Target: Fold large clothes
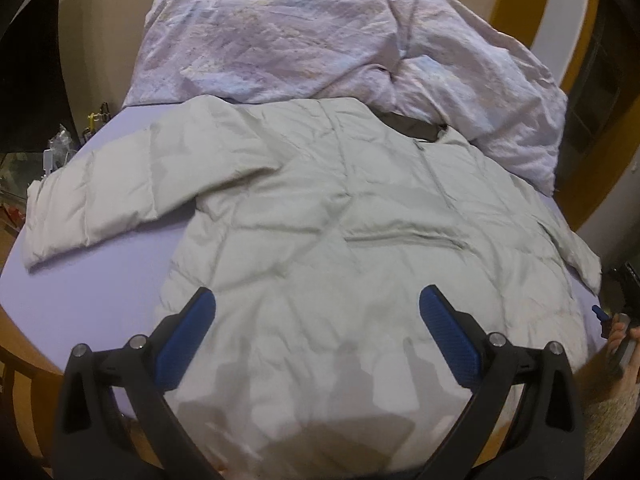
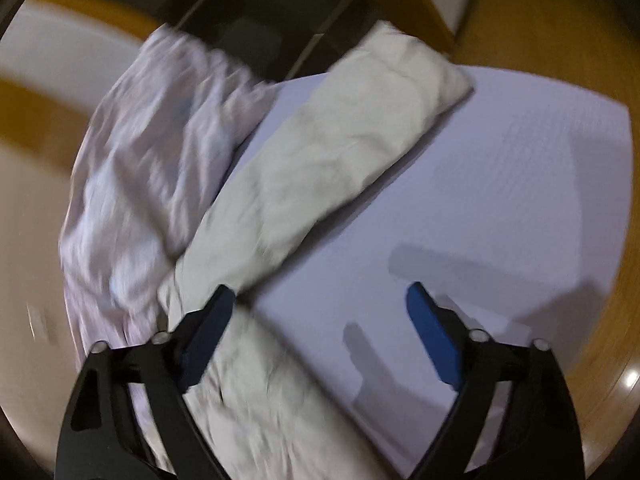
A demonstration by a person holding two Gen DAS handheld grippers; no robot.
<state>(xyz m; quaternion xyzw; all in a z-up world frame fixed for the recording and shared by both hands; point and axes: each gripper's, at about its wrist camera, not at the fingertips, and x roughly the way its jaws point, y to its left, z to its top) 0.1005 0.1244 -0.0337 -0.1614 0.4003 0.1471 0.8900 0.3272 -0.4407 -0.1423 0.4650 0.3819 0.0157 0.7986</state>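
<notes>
A pale quilted jacket [image 1: 320, 208] lies flat on a lavender sheet [image 1: 80, 280], its hem cut off below the left gripper [image 1: 316, 312], whose 2 blue-padded fingers [image 1: 188, 340] spread wide over the puffy fabric. Ahead, a crumpled duvet [image 1: 320, 40] hides the collar's right side. In the blurred right view, the right gripper [image 2: 320, 308] gapes beside 1 sleeve [image 2: 340, 152].
</notes>
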